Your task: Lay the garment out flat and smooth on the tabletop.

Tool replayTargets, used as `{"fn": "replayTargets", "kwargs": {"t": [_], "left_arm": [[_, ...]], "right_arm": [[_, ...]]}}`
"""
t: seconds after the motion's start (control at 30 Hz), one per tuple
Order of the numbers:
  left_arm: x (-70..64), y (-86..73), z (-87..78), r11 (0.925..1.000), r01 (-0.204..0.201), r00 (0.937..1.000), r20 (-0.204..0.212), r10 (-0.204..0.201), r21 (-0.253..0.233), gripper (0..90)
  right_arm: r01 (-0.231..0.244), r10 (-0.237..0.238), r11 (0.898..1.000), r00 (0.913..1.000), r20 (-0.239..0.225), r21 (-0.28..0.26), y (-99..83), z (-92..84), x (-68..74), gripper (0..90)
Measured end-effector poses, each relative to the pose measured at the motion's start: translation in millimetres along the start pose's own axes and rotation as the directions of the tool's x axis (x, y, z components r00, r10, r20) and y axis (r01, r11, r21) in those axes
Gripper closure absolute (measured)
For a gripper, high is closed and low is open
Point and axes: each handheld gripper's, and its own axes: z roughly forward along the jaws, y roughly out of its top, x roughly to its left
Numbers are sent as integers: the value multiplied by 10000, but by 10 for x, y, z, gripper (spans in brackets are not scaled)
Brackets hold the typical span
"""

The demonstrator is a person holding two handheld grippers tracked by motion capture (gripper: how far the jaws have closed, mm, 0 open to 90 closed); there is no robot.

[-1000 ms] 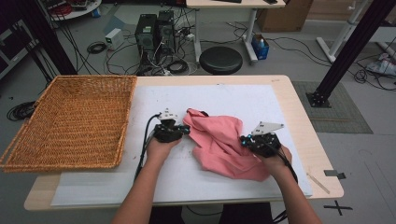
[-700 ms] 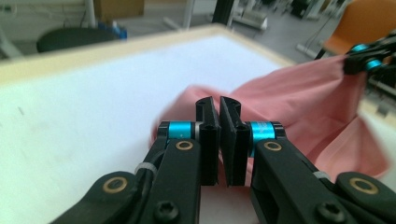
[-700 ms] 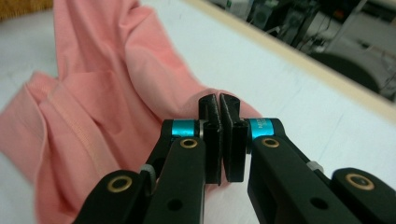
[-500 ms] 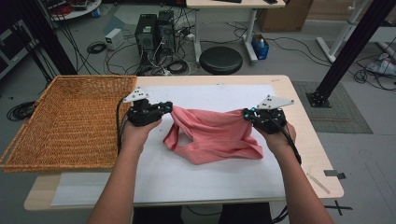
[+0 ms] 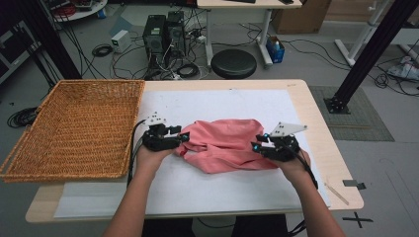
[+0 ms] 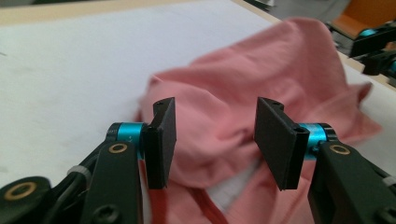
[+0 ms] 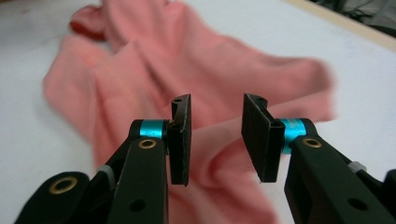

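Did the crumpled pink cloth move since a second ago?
Yes. The crumpled pink cloth was bunched right of the table's middle; now it lies stretched wider, its left end nearer the woven wicker basket.

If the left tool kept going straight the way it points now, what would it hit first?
Most likely the pink cloth. The left tool has just been opening, its jaws apart with nothing clamped, and the crumpled fabric lies directly ahead on the white sheet; exact depth is hard to judge.

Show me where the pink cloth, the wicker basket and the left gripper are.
pink cloth [image 5: 227, 145], high view, middle of the crumpled fabric.
wicker basket [image 5: 29, 168], high view, near rim.
left gripper [image 6: 215, 140], left gripper view, midway between its open fingers.
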Motion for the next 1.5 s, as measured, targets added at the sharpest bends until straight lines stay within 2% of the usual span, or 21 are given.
{"fn": "replayTargets", "kwargs": {"t": [0.03,0.13,0.2,0.37,0.47,0.5,0.53,0.57,0.6,0.63,0.83,0.93,1.03,1.13,1.17,1.2,1.23,1.27,1.37,1.43,1.5], "left_arm": [[-52,-104,20,9999,31,9998,206,-33,126,475],[-84,-208,29,9997,52,9992,405,-61,218,475],[-93,-292,10,9993,100,9997,211,-107,352,475],[-96,-295,-60,9997,210,9994,273,-214,137,475],[-123,-292,-53,9996,184,9986,495,-193,194,475],[-139,-294,-39,9995,116,9983,563,-132,282,475],[-172,-311,-7,9993,73,9978,661,-97,368,459],[-172,-311,-7,9993,73,9978,661,-97,368,452],[-184,-323,8,9991,84,9976,676,-112,424,449],[-207,-344,37,9988,92,9968,788,-130,481,439],[-266,-378,112,9954,-202,9964,841,123,940,423],[-291,-396,146,9930,-354,9961,842,259,1127,423],[-303,-408,165,9925,-337,9965,795,244,1173,423],[-312,-422,189,9905,-460,9957,861,349,1300,428],[-318,-428,194,9892,-460,9944,1003,322,1388,460],[-352,-437,200,9838,-908,9891,1286,711,1546,618],[-352,-437,200,9838,-908,9891,1286,711,1546,682],[-388,-441,193,9750,-1414,9837,1350,1189,1712,745],[-402,-451,165,9714,-1597,9804,1431,1353,1758,818],[-398,-463,102,9735,-1658,9788,1470,1430,1573,862],[-398,-484,-45,9815,-1582,9769,1617,1398,1077,868]], "right_arm": [[166,-160,9997,9994,-301,194,-91,56,80,633],[237,-219,9986,9991,-365,475,-189,97,138,697],[529,-502,9958,9980,-382,749,-336,112,223,842],[835,-800,9951,9948,-631,536,-477,-19,383,889],[1140,-1093,9884,9927,-514,1004,-602,-103,446,887],[1118,-1081,9887,9933,-417,1000,-628,-134,443,832],[785,-785,9943,9969,-29,722,-637,-212,402,747],[785,-785,9943,9969,-29,722,-637,-212,402,747],[604,-614,9979,9971,440,241,-628,-290,362,701],[503,-508,9987,9964,676,94,-625,-317,338,644],[280,-295,9995,9934,1104,151,-620,-302,247,558],[340,-399,9981,9921,1193,514,-624,-205,207,650],[255,-365,9961,9906,1315,849,-639,-114,190,885],[236,-317,9976,9914,1271,645,-653,-143,206,893],[241,-312,9980,9917,1249,577,-665,-168,214,893],[137,-192,9988,9930,1163,472,-696,-222,213,893],[137,-192,9988,9930,1163,472,-696,-222,213,893],[87,-146,9988,9926,1209,490,-718,-256,205,893],[157,-209,9989,9926,1196,445,-726,-277,188,893],[102,-153,9990,9926,1202,433,-722,-302,196,894],[199,-231,9994,9926,1193,281,-728,-372,216,894]]}}
